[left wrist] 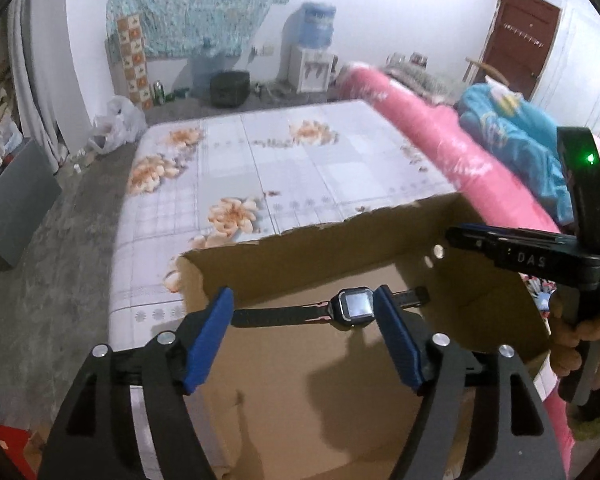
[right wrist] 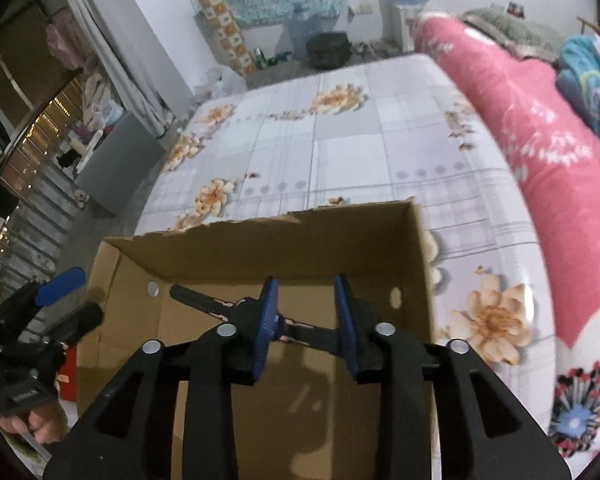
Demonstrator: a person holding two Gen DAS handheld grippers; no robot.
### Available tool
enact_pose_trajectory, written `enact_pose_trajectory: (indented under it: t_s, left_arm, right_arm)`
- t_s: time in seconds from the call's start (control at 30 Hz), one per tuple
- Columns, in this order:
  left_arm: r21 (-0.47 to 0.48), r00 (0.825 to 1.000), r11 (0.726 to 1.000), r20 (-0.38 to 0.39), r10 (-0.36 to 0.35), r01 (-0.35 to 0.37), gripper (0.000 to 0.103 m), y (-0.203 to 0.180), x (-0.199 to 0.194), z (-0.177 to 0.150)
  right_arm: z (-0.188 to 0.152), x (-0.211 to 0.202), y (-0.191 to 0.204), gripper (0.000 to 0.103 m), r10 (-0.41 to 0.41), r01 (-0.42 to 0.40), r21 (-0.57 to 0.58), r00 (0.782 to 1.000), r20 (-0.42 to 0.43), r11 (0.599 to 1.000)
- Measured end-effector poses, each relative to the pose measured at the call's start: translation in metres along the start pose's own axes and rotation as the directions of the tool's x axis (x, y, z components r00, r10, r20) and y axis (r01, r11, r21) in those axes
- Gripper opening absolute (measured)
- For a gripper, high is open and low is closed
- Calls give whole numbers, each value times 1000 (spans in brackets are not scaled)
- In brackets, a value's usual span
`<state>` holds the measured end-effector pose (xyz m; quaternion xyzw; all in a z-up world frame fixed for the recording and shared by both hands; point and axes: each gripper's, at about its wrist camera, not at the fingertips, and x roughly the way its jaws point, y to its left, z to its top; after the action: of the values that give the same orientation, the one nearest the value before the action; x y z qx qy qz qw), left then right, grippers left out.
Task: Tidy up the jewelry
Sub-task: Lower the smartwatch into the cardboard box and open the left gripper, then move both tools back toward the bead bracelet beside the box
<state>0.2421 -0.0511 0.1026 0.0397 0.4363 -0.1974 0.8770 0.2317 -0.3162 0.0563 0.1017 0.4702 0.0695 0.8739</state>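
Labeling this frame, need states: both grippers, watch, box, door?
left gripper: open, nothing held
right gripper: open, pads clear of the strap
watch: lying flat in the box, strap stretched out
cardboard box: open-topped, far edge torn
door: closed

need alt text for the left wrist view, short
A black wristwatch lies flat on the floor of an open cardboard box, seen between the open blue pads of the left gripper. The box sits on a floral bedsheet, with the right gripper at the right edge.
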Motion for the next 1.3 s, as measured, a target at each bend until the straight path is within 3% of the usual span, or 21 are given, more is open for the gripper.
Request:
enact_pose_trajectory:
  t_s: [0.1,0.27,0.43,0.63,0.8,0.87,0.97,1.07,1.13,1.2,1.3]
  left_arm:
    - [4,999,1000,49,-20,20,78,5,-32,-14]
    - [-4,991,998,116,-66,67,88,20,-86,-59]
    - [-33,992,996,102,-74,78,95,31,-106,-121]
    - [-59,999,998,-28,-31,29,95,29,-72,-187]
    - [-22,992,999,-123,24,-27,95,24,-37,-225]
    - [-2,988,999,-148,39,-40,95,22,-27,-232]
    - [31,984,998,-167,59,-54,95,18,-16,-240]
    - [39,983,997,-168,70,-64,95,19,-10,-244]
    - [57,984,995,-160,84,-76,95,17,-8,-247]
    - [86,983,992,-153,102,-90,97,14,-5,-248]
    - [75,984,993,-144,101,-91,97,15,-5,-247]
  right_arm:
    - [-14,-34,1,47,5,-5,-5,998,69,1000]
    - [-65,-102,8,78,5,5,-49,978,207,999]
    - [-129,-138,10,92,-40,54,-43,964,263,998]
    - [-198,-131,18,95,-165,165,18,964,208,986]
    - [-236,-109,30,95,-258,254,46,955,144,966]
    - [-243,-102,34,95,-317,314,45,940,126,948]
    - [-258,-94,45,95,-423,422,33,897,128,906]
    - [-268,-94,51,95,-465,468,20,873,144,884]
    - [-273,-94,54,95,-468,470,26,870,155,882]
    - [-279,-100,54,95,-425,414,94,888,178,905]
    - [-296,-111,51,95,-258,196,243,931,259,950]
